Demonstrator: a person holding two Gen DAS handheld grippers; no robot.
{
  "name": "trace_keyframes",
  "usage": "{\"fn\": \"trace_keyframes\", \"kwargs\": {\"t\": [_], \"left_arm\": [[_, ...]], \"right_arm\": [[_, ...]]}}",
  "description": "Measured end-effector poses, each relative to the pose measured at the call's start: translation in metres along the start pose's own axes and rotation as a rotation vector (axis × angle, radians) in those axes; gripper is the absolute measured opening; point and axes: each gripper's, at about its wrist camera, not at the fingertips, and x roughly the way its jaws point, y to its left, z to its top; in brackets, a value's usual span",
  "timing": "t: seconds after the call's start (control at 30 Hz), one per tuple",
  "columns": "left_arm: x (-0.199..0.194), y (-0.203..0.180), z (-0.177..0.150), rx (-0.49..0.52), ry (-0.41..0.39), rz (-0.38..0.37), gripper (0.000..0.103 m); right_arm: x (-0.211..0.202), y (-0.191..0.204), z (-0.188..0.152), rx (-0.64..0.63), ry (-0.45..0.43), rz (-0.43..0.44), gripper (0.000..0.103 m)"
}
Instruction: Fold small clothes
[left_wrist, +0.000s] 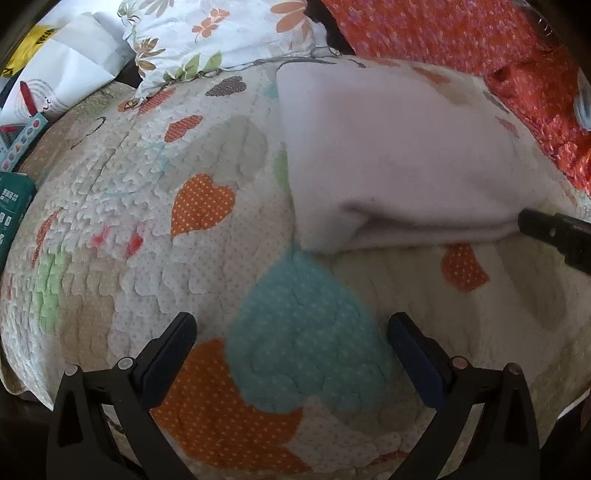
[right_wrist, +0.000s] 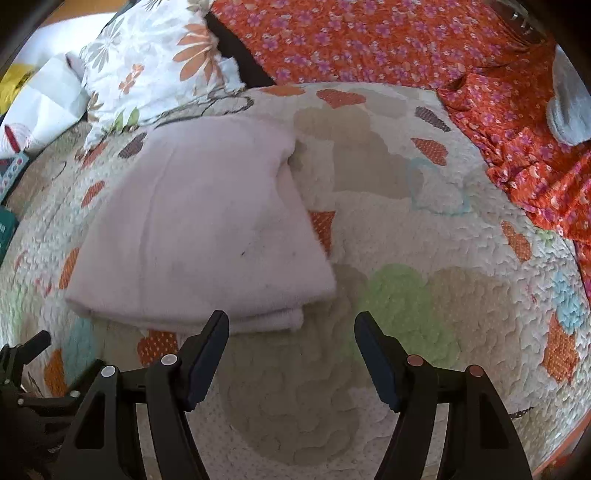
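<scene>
Folded pale pink cloth (right_wrist: 199, 221) laid flat on heart-patterned quilt (right_wrist: 406, 295). Left gripper (left_wrist: 291, 332) and right gripper (right_wrist: 291, 332) held with jaws apart, empty.

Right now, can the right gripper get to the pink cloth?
Probably yes. The right gripper has its jaws open and empty just in front of the folded pink cloth's near edge, with only bare quilt between them.
</scene>
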Motion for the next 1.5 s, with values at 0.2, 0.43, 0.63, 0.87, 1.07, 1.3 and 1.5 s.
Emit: {"fn": "trace_keyframes", "kwargs": {"t": [0.2, 0.43, 0.63, 0.87, 1.07, 1.3, 1.5], "left_arm": [[0.005, 0.007, 0.001, -0.041, 0.040, -0.047, 0.103], [0.007, 0.005, 0.001, -0.025, 0.035, -0.044, 0.103], [0.008, 0.008, 0.001, -0.043, 0.042, -0.067, 0.103], [0.008, 0.010, 0.000, -0.060, 0.039, -0.078, 0.103], [0.008, 0.009, -0.001, -0.063, 0.031, -0.075, 0.103], [0.008, 0.009, 0.000, -0.063, 0.030, -0.074, 0.103], [0.007, 0.009, -0.001, -0.063, 0.030, -0.074, 0.103]], "right_arm": [[0.006, 0.010, -0.002, -0.035, 0.004, -0.010, 0.075], [0.018, 0.015, -0.004, -0.040, 0.034, -0.013, 0.075], [0.023, 0.016, -0.006, -0.042, 0.052, -0.017, 0.075], [0.022, 0.017, -0.007, -0.044, 0.047, -0.016, 0.075], [0.020, 0.020, -0.008, -0.048, 0.041, -0.019, 0.075], [0.019, 0.025, -0.009, -0.068, 0.037, -0.026, 0.075], [0.020, 0.028, -0.010, -0.083, 0.039, -0.026, 0.075]]}}
